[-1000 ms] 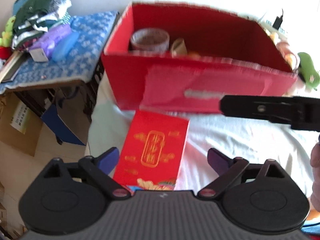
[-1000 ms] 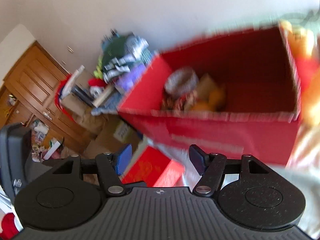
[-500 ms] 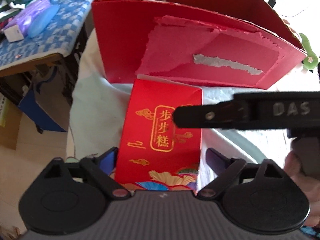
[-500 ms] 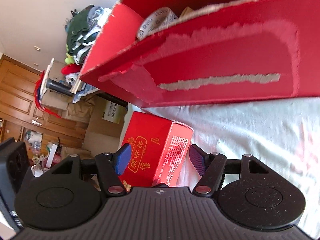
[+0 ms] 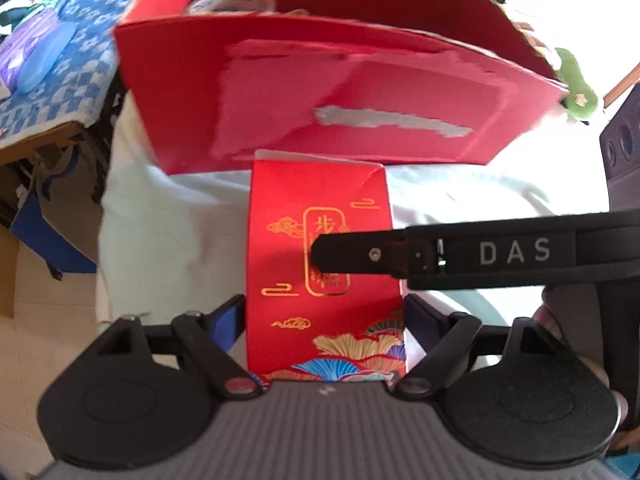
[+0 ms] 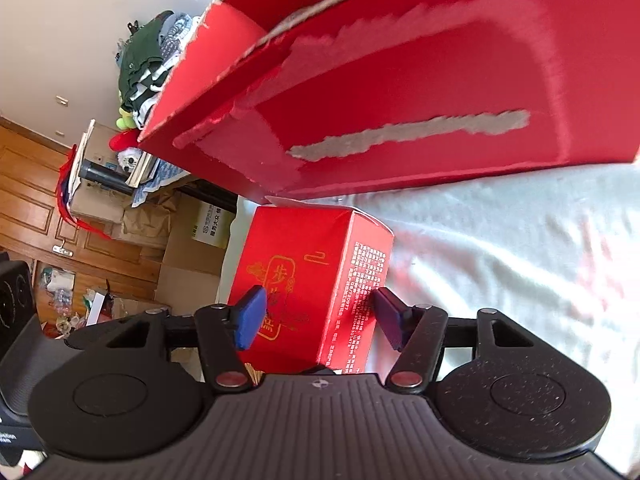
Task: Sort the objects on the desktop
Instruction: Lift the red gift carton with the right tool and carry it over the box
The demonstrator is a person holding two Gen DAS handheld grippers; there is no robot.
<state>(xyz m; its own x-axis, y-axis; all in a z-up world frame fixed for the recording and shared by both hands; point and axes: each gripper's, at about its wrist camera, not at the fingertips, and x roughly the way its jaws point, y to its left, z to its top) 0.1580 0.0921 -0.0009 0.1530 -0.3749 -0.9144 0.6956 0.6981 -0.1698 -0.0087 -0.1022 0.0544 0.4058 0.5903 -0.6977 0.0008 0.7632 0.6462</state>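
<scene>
Straddling the small red carton [image 5: 324, 264], your left gripper [image 5: 325, 322] had a blue pad close against each long side; contact could not be confirmed, so I logged the jaws as wide. The carton lay flat on the pale cloth [image 5: 176, 240], its far end just short of the big red cardboard box [image 5: 340, 92], which held a tape roll [image 5: 232, 2]. Your right gripper [image 6: 320, 316] came in from the side with jaws closing: one blue pad hung over the gold-printed top face, the other stood just off the text-covered side, neither visibly pressing. Its upper finger [image 5: 360, 254] crossed over the carton in the left wrist view.
</scene>
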